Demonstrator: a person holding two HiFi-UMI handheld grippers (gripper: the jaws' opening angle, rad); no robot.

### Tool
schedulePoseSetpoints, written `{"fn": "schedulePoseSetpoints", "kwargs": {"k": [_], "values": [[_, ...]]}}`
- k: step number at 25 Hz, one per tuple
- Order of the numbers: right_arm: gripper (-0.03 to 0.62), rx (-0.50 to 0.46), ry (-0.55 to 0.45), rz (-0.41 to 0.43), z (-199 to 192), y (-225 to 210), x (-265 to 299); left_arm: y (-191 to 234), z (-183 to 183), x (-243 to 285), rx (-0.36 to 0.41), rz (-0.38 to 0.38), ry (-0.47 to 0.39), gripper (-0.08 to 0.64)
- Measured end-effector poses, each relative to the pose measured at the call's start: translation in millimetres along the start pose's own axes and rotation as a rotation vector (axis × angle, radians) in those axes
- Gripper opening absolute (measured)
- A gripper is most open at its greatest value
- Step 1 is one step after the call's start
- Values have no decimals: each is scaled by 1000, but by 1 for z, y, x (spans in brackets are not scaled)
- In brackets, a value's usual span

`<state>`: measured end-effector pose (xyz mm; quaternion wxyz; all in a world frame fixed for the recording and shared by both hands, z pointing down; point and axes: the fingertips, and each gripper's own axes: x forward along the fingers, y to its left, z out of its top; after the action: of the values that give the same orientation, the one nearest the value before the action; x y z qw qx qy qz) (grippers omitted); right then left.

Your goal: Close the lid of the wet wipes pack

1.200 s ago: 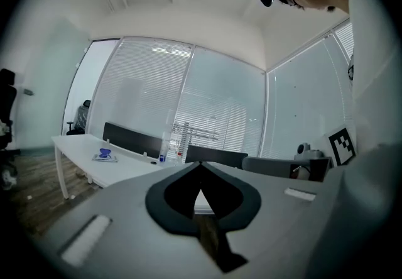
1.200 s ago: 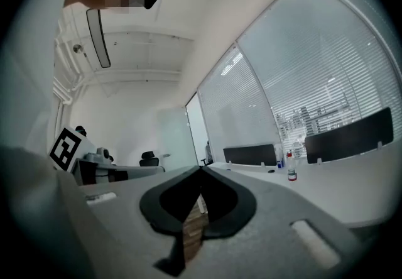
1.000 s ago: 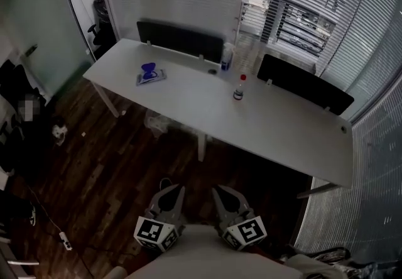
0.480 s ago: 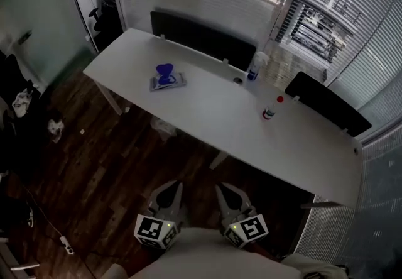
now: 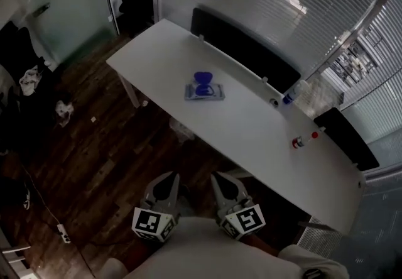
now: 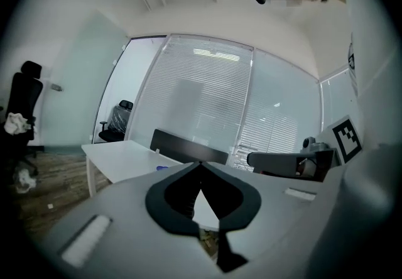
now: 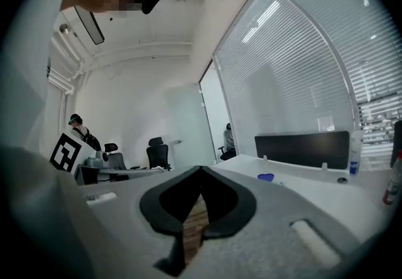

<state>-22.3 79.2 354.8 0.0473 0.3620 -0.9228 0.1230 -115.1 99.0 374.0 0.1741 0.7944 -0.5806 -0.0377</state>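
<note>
head view | flat pale wet wipes pack (image 5: 204, 91), blue lid (image 5: 202, 77) raised, frame centre on long white table (image 5: 251, 130) | left gripper (image 5: 166, 176), right gripper (image 5: 220, 177) closed, empty, bottom centre: pack well apart, likely approach first

The table (image 5: 157, 51) runs from the upper middle of the frame to the lower right. The wet wipes pack (image 5: 204, 90) lies on it near the middle. Two bottles (image 5: 300, 141) stand farther right. The left gripper (image 5: 164, 178) and right gripper (image 5: 221, 178) sit side by side at the bottom.
</note>
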Motion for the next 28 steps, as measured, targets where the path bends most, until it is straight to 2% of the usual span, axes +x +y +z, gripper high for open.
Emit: {"fn": "schedulePoseSetpoints", "kwargs": {"k": [6, 12, 16, 21, 28], "values": [[0, -39, 15, -6, 10, -5, 45, 32, 22, 25, 3, -17, -9, -2], [0, -69, 13, -6, 18, -18, 63, 36, 25, 50, 17, -56, -12, -2], [0, -54, -8, -8, 25, -32, 73, 31, 33, 69, 27, -64, 0, -2], [0, -53, -43, -4, 36, -62, 82, 24, 29, 101, 58, -75, 17, -2], [0, -52, -66, -11, 51, -130, 84, 0, 34, 163, 73, -73, 21, -2]]}}
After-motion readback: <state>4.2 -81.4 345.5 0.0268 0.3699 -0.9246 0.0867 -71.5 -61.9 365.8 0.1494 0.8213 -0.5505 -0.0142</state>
